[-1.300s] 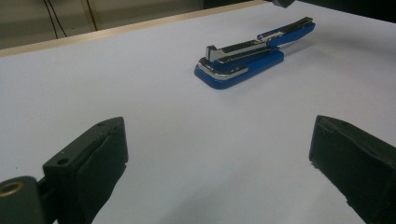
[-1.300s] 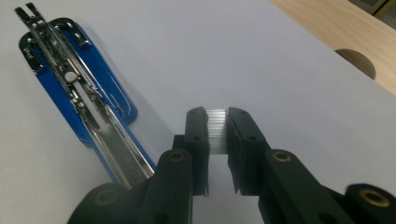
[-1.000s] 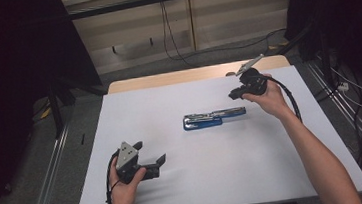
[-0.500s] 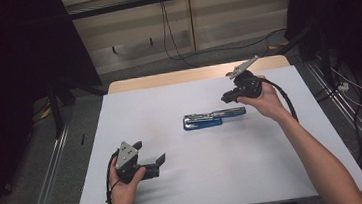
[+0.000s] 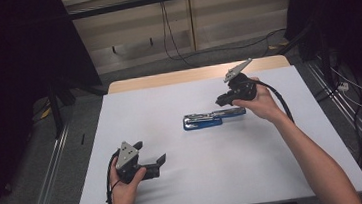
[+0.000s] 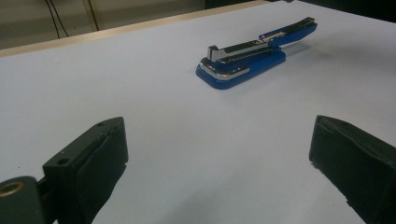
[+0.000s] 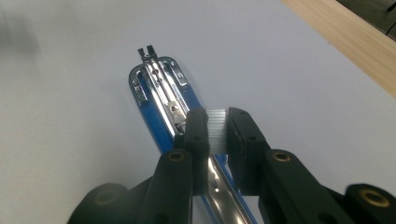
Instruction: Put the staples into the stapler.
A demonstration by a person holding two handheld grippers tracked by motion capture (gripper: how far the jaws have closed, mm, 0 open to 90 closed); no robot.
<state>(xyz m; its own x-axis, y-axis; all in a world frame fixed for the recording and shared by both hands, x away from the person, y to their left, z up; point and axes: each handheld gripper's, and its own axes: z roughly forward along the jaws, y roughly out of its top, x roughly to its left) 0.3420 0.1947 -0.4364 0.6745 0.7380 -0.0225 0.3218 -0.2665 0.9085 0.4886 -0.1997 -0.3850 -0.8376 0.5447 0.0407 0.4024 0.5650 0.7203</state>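
Note:
A blue stapler lies opened out flat in the middle of the white sheet, its chrome staple channel facing up. My right gripper hovers just above the stapler's right end. Its jaws are shut on a short white strip of staples, held over the channel. My left gripper rests low at the sheet's near left, well apart from the stapler. Its jaws stand wide open with nothing between them.
The white sheet covers most of the table, leaving a wooden strip bare along the far edge. A black cable trails from the right gripper. Metal rails run along both sides of the table.
My right gripper has drifted left with the staple strip, closer over the stapler's right end. The left gripper and the stapler have stayed put.

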